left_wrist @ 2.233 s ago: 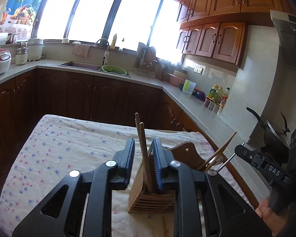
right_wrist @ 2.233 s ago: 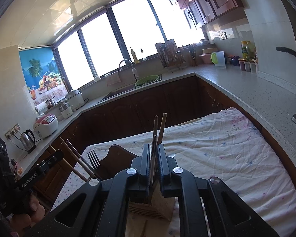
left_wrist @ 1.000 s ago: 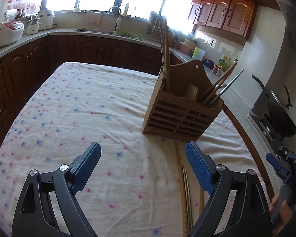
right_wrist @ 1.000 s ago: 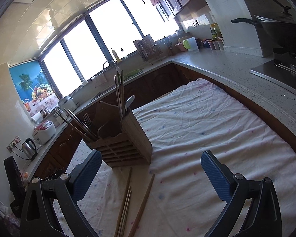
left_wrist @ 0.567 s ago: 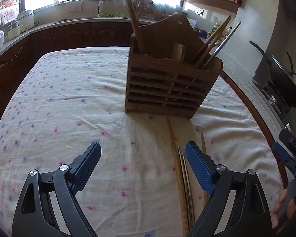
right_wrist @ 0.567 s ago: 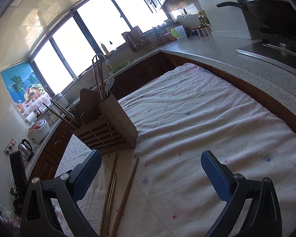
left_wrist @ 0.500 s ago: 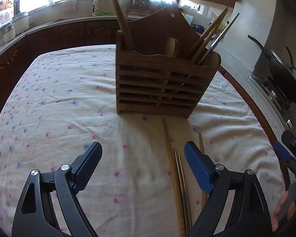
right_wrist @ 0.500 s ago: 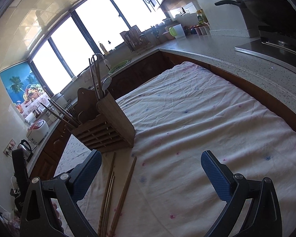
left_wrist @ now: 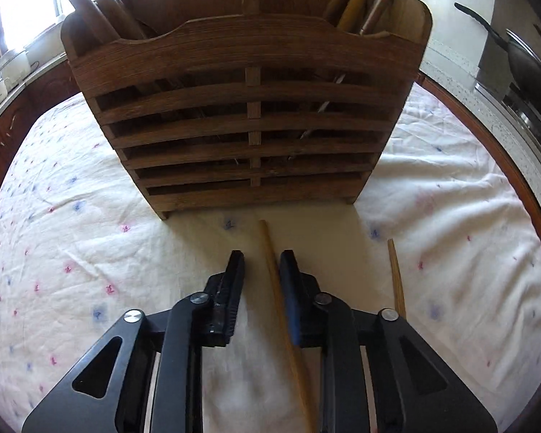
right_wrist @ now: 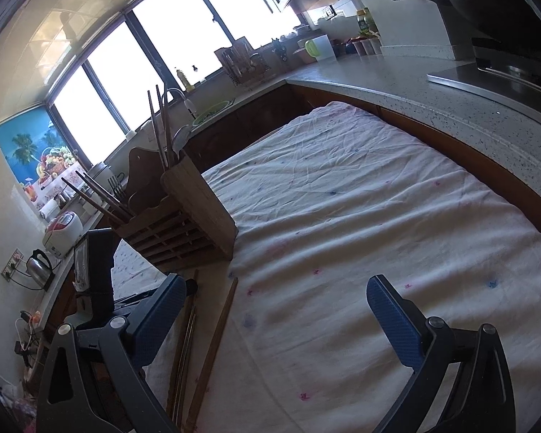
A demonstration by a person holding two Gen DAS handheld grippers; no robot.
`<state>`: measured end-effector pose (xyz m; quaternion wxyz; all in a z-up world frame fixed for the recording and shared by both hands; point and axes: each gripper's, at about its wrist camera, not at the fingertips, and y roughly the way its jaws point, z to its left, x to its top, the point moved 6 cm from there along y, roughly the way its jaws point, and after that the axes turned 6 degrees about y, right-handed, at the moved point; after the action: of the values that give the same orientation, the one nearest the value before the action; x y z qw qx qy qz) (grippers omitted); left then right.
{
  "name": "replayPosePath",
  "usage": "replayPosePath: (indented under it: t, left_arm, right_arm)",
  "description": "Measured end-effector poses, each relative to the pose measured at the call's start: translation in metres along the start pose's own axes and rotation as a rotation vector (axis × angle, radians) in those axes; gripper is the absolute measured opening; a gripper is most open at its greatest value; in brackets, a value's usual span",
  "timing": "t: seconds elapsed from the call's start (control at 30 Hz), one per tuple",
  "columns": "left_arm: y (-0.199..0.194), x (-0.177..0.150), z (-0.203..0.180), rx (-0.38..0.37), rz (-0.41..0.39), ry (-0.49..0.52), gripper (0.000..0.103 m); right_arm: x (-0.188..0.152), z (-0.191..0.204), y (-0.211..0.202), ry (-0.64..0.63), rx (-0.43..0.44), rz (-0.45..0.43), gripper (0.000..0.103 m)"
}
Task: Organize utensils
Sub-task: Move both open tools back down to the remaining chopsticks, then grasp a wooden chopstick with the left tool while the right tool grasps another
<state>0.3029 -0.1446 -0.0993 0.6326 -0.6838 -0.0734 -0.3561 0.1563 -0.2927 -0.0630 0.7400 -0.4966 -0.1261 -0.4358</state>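
Note:
A slatted wooden utensil holder stands on the flowered cloth, with chopsticks and forks upright in its compartments. Several loose chopsticks lie on the cloth in front of it. My left gripper is low over the cloth and its jaws are closing around one wooden chopstick. That stick lies against the right pad, and a strip of cloth still shows beside the left pad. A second chopstick lies further right. My right gripper stands wide open over bare cloth, right of the holder and the loose chopsticks.
The cloth-covered table reaches far to the right of the holder. A speckled countertop with a stove and wok borders it. The left tool's black housing sits left of the chopsticks.
My left gripper moved forward and down toward the holder's front, and its jaws narrowed from wide open to either side of a chopstick. The right gripper sank slightly and stayed open.

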Motion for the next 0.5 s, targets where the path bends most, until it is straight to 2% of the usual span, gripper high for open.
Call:
replayPosePath:
  t: [0.07, 0.17, 0.23, 0.37, 0.5]
  left_arm:
    - [-0.007, -0.011, 0.005, -0.016, -0.002, 0.006, 0.009]
    - [-0.024, -0.034, 0.016, -0.033, -0.008, 0.005, 0.008]
    - [-0.035, -0.051, 0.022, -0.053, -0.01, 0.001, 0.008]
    - [-0.051, -0.074, 0.037, -0.073, -0.001, -0.055, 0.008]
    - [-0.053, -0.075, 0.053, -0.075, 0.002, -0.109, 0.009]
  right_arm:
    - [-0.004, 0.006, 0.006, -0.022, 0.001, 0.022, 0.097]
    - [-0.015, 0.017, 0.019, -0.072, -0.007, 0.075, 0.078]
    - [-0.024, 0.025, 0.029, -0.109, -0.014, 0.118, 0.06]
    - [-0.042, 0.04, 0.052, -0.166, -0.017, 0.197, 0.055]
    - [-0.05, 0.051, 0.073, -0.215, -0.033, 0.244, 0.051]
